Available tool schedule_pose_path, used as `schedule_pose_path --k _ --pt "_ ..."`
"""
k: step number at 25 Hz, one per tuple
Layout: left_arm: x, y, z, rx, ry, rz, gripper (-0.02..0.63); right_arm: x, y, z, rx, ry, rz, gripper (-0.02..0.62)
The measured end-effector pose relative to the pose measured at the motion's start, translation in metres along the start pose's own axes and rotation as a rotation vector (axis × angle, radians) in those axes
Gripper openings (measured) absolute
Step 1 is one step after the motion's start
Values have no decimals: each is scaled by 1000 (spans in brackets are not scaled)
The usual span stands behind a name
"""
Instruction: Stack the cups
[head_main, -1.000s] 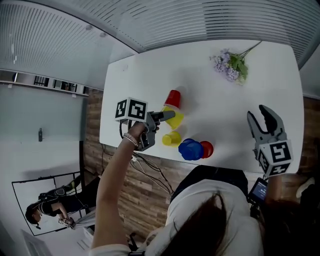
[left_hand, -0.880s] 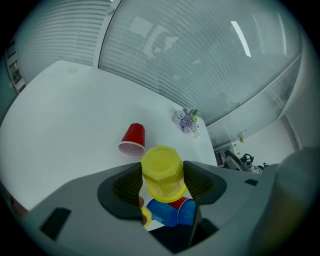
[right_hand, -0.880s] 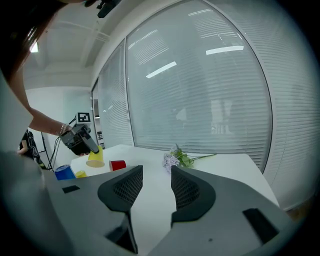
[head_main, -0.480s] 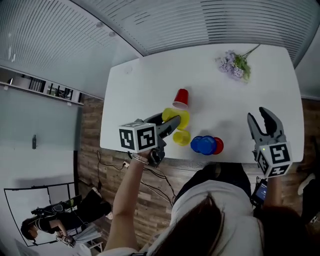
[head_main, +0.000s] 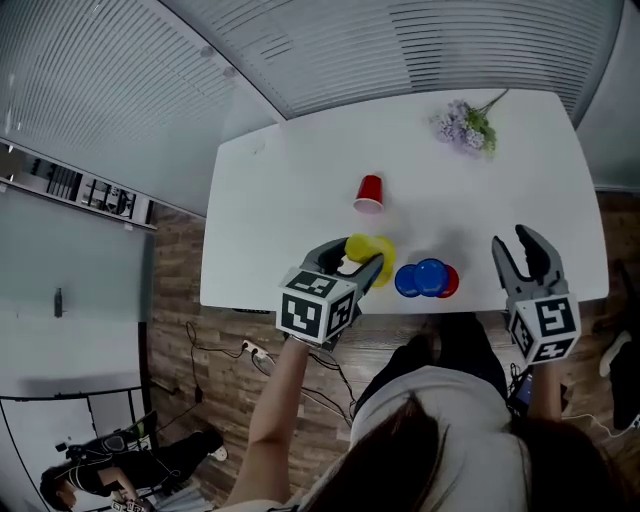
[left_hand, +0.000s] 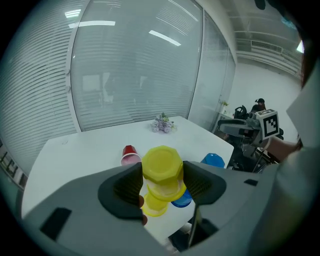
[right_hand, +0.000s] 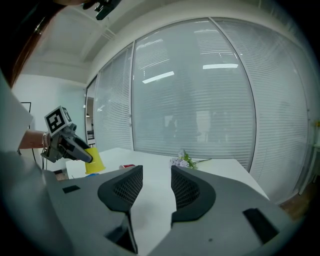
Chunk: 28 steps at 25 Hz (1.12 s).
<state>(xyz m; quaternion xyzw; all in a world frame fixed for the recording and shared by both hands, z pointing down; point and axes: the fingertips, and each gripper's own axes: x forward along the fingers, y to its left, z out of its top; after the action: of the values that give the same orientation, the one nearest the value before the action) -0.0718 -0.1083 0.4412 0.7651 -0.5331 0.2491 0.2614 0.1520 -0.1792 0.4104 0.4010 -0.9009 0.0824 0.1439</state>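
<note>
The white table (head_main: 290, 180) carries all the items; flowers (head_main: 465, 127) lie at its far right corner, clear of the work. The left gripper (left_hand: 163, 179) is over the near edge, its jaws closed on the base end of a yellow cup (left_hand: 161, 164), which hangs mouth down off the surface. The right gripper (right_hand: 157, 187) is held over the near right edge, jaws partly apart with nothing between them. Two blue cups (head_main: 422, 279) sit just right of the held cup, near the front edge. A second yellow cup (left_hand: 152, 206) shows directly below the held one in the left gripper view; the head view hides it. A red cup (head_main: 369, 192) lies on its side mid-table, apart from the rest. Assessment: the step in hand appears to be setting the held cup over the second yellow cup. To do it well, bring the held cup upright and centred before lowering, descend straight, keep the grip light so the thin wall does not deform, avoid nudging the blue cups, and release only once seated.
</note>
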Motion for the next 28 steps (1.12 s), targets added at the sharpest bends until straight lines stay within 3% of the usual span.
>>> schedule_pose_path --k 7,12,28 --pt "-1 -26 -15 233 66 -17 267 -27 24 -11 0 9 -37 202" --pt "16 -38 -33 328 114 -45 268 -37 33 -19 3 11 -57 202" --pt "24 -45 -45 342 152 -68 273 -55 34 -16 4 11 -79 202"
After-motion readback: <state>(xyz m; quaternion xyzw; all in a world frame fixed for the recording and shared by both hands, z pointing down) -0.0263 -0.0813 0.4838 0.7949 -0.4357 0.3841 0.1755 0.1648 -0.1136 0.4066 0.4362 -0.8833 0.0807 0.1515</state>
